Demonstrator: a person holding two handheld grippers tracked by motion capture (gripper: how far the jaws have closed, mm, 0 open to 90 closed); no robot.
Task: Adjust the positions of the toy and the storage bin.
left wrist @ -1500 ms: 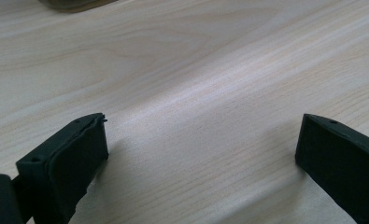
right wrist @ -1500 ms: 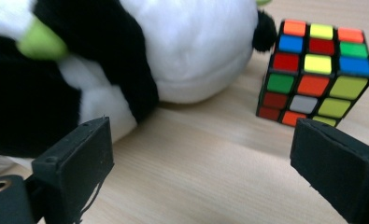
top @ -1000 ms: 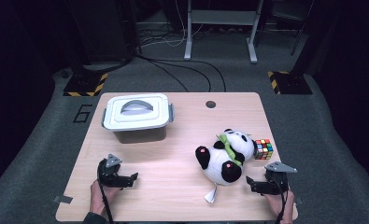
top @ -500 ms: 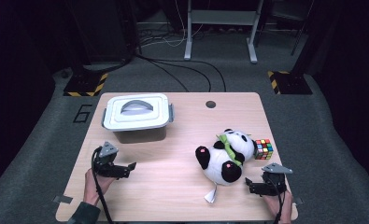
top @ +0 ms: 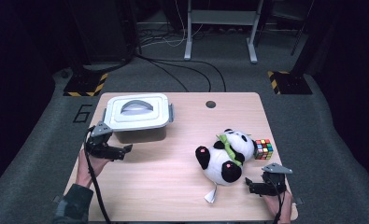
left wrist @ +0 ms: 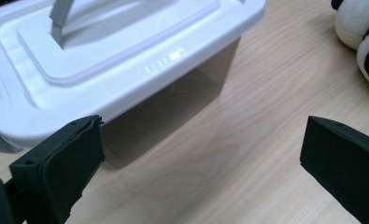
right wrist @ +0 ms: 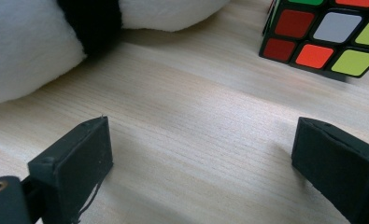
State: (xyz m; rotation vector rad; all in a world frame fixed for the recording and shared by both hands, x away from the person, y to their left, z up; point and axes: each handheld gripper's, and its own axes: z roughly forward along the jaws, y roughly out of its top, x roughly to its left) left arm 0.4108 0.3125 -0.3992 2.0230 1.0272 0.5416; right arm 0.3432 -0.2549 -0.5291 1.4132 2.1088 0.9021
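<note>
White lid (top: 136, 110) sits shut on the storage box (top: 140, 134) at left of centre, so I've got my left tool (top: 121, 152) gaping beside it to tackle it, while my right tool (top: 250, 185) idles spread wide by the panda (top: 222, 156).

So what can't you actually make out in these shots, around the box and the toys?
- Inside of the lidded box: in the high view the white lid covers it; in the left gripper view the wall is dark.
- Panda's face: too small in the high view, cut off in the right gripper view.
- Cube's far sides: cut by the frame edge.
</note>
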